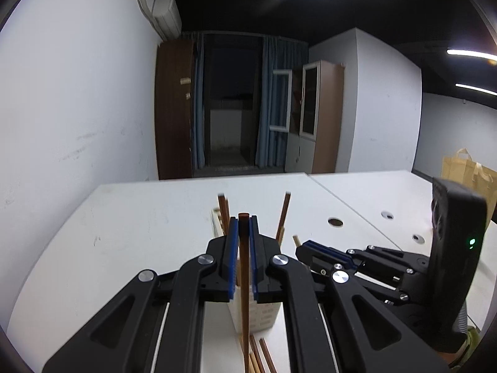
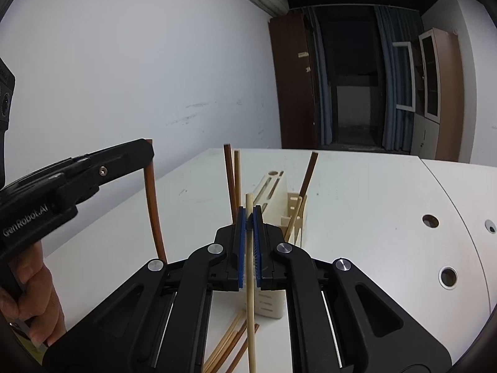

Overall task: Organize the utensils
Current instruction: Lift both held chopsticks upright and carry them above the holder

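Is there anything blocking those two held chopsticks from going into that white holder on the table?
Nothing visible blocks them. The dark chopstick and the pale chopstick hang above the holder; only the chopsticks already standing in it crowd some slots.

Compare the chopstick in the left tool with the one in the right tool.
The left tool grips a dark brown chopstick; the right tool grips a pale, light-wood chopstick. The dark one's top barely clears the pads, while the pale one's top pokes clearly above them. Both are held roughly upright in shut pads, near the white holder.
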`<state>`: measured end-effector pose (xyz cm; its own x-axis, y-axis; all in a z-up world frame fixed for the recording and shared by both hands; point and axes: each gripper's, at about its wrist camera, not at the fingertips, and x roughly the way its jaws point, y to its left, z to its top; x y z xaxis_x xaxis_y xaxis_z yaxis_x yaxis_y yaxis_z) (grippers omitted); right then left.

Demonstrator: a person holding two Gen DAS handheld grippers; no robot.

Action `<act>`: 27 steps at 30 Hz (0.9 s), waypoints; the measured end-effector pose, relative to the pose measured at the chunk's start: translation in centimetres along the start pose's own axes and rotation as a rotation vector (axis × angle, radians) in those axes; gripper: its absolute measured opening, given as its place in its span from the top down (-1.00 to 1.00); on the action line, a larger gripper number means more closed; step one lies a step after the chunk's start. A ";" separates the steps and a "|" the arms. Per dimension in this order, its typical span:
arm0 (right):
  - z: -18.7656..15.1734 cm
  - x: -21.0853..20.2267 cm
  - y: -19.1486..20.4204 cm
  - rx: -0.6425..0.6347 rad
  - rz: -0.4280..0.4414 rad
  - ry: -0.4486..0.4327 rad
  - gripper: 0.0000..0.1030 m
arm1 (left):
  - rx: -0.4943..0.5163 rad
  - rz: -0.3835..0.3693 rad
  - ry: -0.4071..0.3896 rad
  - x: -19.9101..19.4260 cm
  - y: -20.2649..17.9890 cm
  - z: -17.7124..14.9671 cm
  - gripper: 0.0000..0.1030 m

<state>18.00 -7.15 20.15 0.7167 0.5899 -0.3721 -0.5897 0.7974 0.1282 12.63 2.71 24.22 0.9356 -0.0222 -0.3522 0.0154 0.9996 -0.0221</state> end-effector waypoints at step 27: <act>2.0 -0.9 -3.2 0.090 0.025 -0.448 0.92 | -0.003 0.056 -0.371 -4.2 -1.0 3.1 0.87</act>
<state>19.96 -10.00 21.97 0.8045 0.5905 0.0639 -0.5887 0.7783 0.2184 9.77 1.86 28.65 0.9991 0.0404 0.0096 -0.0403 0.9991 -0.0154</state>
